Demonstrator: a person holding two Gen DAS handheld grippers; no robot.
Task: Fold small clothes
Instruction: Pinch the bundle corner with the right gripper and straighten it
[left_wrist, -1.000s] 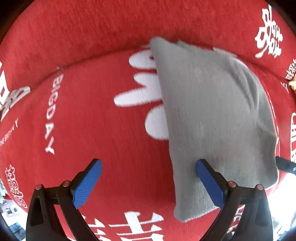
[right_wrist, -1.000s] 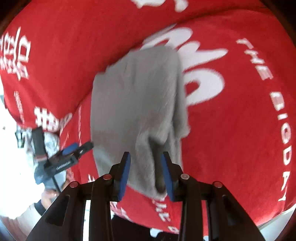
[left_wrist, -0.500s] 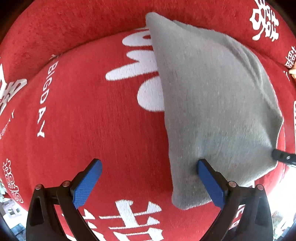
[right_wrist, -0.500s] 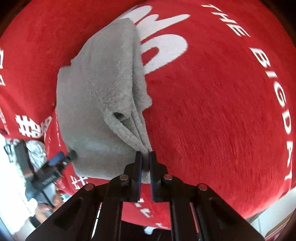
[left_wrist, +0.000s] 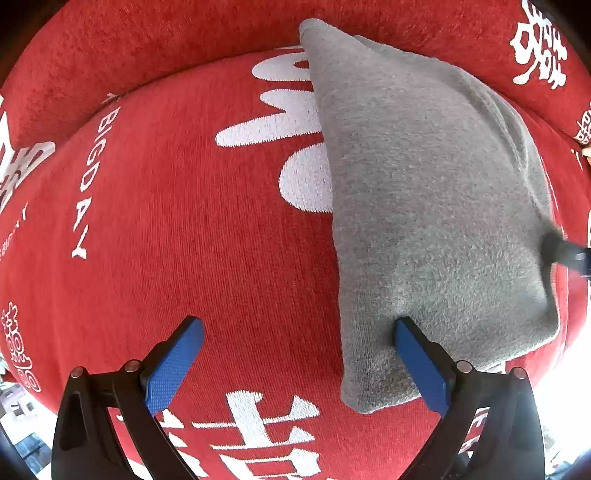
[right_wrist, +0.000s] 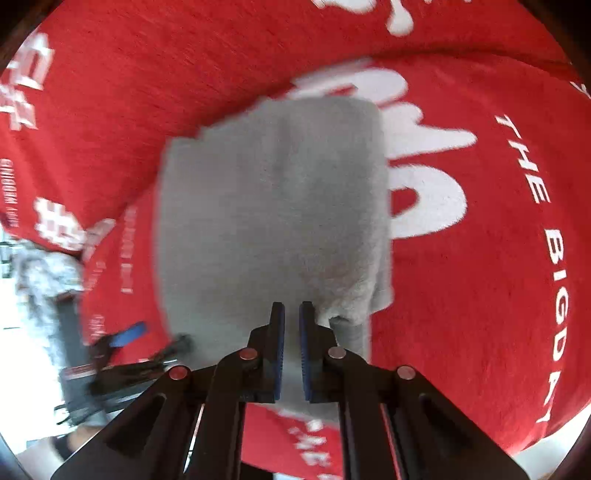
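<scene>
Two tools working a grey cloth on a red cover with white lettering.

The folded grey cloth (left_wrist: 424, 206) lies on the red cover (left_wrist: 184, 229), over part of a large white print. The left tool (left_wrist: 295, 354) points straight down with its jaws spread wide; its right blue pad (left_wrist: 421, 365) rests on the cloth's near edge, the other over bare cover. The right tool (right_wrist: 291, 332) has its jaws closed tight, pinching the cloth's near edge.

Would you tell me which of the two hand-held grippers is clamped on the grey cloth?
The right hand-held gripper: its jaws pinch the grey cloth's near edge. The left hand-held gripper stands wide open.
</scene>
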